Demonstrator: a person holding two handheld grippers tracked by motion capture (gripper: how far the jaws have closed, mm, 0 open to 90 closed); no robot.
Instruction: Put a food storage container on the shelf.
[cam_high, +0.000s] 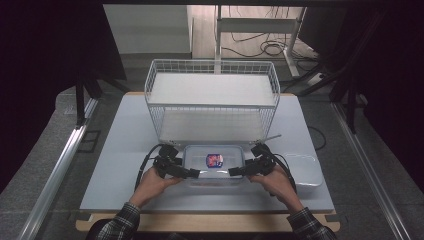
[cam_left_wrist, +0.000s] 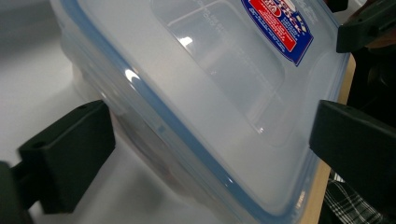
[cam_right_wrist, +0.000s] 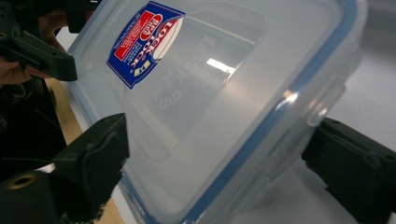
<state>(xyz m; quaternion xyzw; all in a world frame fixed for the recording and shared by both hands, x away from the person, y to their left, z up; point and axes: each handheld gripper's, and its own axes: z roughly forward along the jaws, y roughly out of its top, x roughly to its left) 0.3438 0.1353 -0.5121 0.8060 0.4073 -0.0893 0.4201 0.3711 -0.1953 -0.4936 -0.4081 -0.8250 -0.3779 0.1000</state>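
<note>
- At lower left of the high view we saw the left tongs (cam_high: 196, 173) meeting the left end of the container (cam_high: 214, 168). In the left gripper view their jaws stood spread, one on each side of the box's edge, but we could not tell whether the pads pressed on it.
- At lower centre of the high view the clear, blue-sealed container lay on the pale worktop (cam_high: 120, 150), its lid (cam_left_wrist: 219, 84) on and a red and blue label (cam_high: 214, 160) on top, just in front of the white wire rack (cam_high: 212, 100).
- Right of centre, the right tongs (cam_high: 232, 171) met the container's right end. Their jaws bracketed a corner, spread wide; contact was unclear.
- At far right lay a second clear tray (cam_high: 303, 169), just beside the container.
</note>
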